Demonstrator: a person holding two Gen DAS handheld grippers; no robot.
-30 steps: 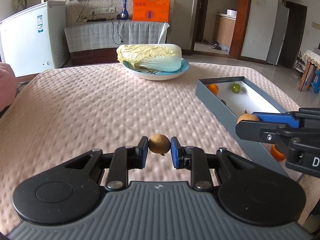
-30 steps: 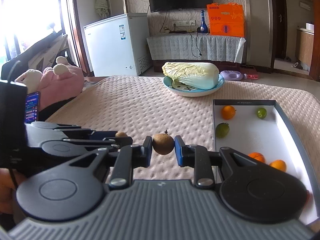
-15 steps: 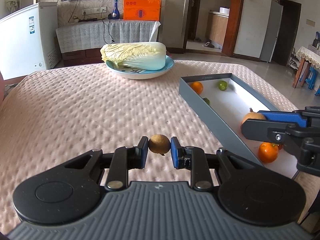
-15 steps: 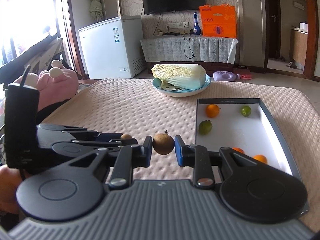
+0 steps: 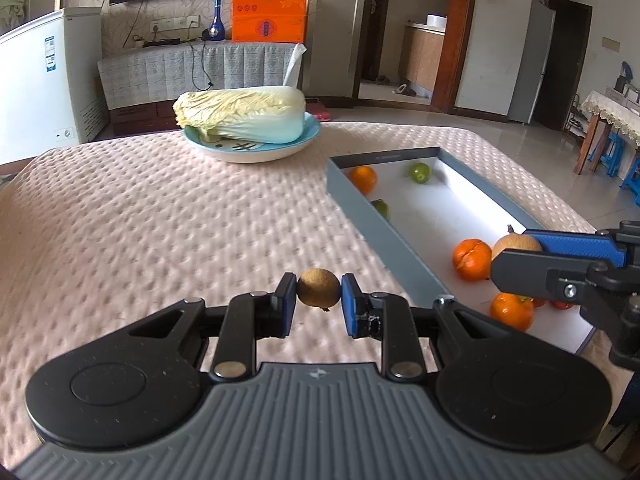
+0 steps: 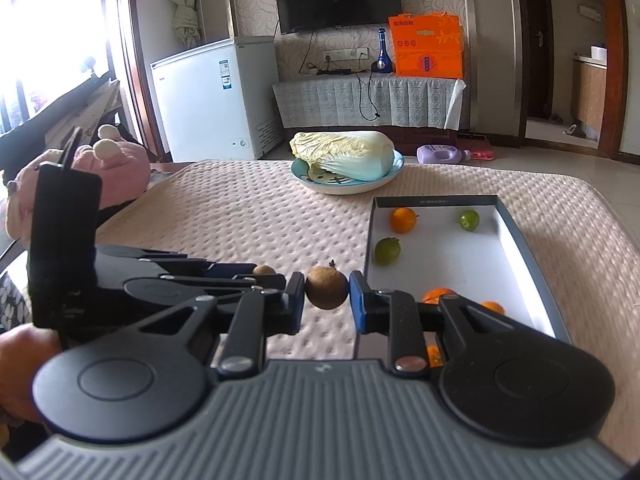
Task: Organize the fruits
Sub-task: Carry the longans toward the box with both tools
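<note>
My left gripper [image 5: 319, 294] is shut on a small brown fruit [image 5: 318, 293], held above the pink table cover left of the grey box [image 5: 380, 224]. My right gripper [image 6: 327, 294] is shut on a second brown fruit [image 6: 326, 292] near the box's [image 6: 370, 236] left wall. In the left wrist view the right gripper's fruit [image 5: 516, 243] hangs over the box's near end. The box holds oranges [image 5: 472, 259] and green fruits [image 5: 419, 172]. In the right wrist view the left gripper's fruit [image 6: 264, 269] peeks out at left.
A napa cabbage [image 5: 244, 114] lies on a blue plate [image 5: 256, 150] at the far side of the table. A pink plush toy [image 6: 116, 168] sits off the table's left edge. A white freezer and a covered cabinet stand behind.
Both grippers have moved forward and right with their fruits. The box is nearer and more central in both views, and the right gripper's fruit is now further over the box.
</note>
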